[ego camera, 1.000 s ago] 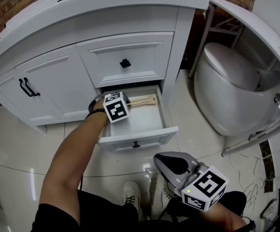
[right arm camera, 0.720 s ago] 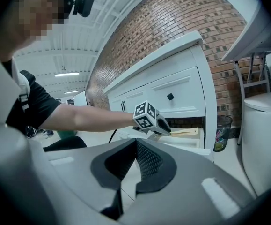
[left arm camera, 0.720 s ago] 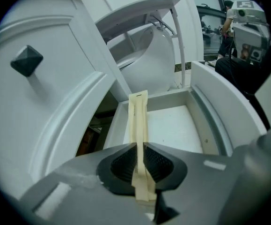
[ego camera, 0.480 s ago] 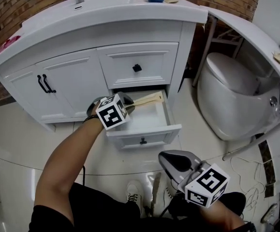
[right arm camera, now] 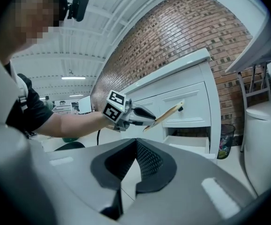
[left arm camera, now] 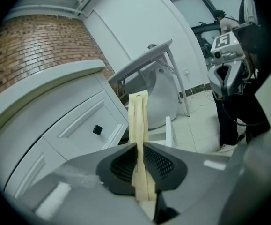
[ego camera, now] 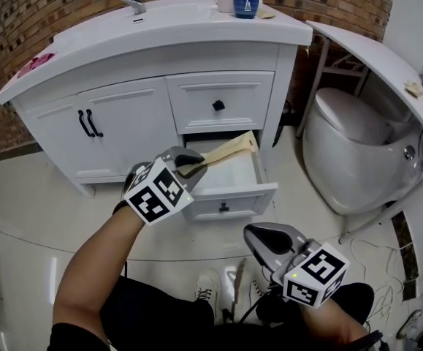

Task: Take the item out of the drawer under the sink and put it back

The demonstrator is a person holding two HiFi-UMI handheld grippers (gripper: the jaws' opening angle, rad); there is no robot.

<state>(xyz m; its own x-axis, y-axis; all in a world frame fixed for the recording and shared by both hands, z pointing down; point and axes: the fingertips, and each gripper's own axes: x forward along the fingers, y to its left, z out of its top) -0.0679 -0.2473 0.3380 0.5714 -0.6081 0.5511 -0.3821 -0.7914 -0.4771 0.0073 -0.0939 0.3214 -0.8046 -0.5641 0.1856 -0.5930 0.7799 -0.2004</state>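
My left gripper (ego camera: 194,167) is shut on a long, flat cream packet (ego camera: 228,151), gripped near its lower end. The packet slants up and right above the open bottom drawer (ego camera: 234,186) of the white sink cabinet. In the left gripper view the packet (left arm camera: 138,118) stands pinched between the dark pads (left arm camera: 159,163) and sticks out well past them. My right gripper (ego camera: 252,232) hangs low over the floor in front of the drawer, shut and empty. From the right gripper view, the left gripper (right arm camera: 147,114) holds the packet (right arm camera: 169,113) in front of the cabinet.
The closed upper drawer (ego camera: 219,102) sits above the open one, with double doors (ego camera: 87,123) to its left. A toilet (ego camera: 350,148) stands at the right. Cups (ego camera: 240,1) stand on the countertop. A person's shoes (ego camera: 210,287) and cables (ego camera: 375,258) are on the floor.
The left gripper has drawn back and up out of the drawer, bringing the packet along. The head view has tilted up, so more of the countertop shows. The right gripper has barely moved.
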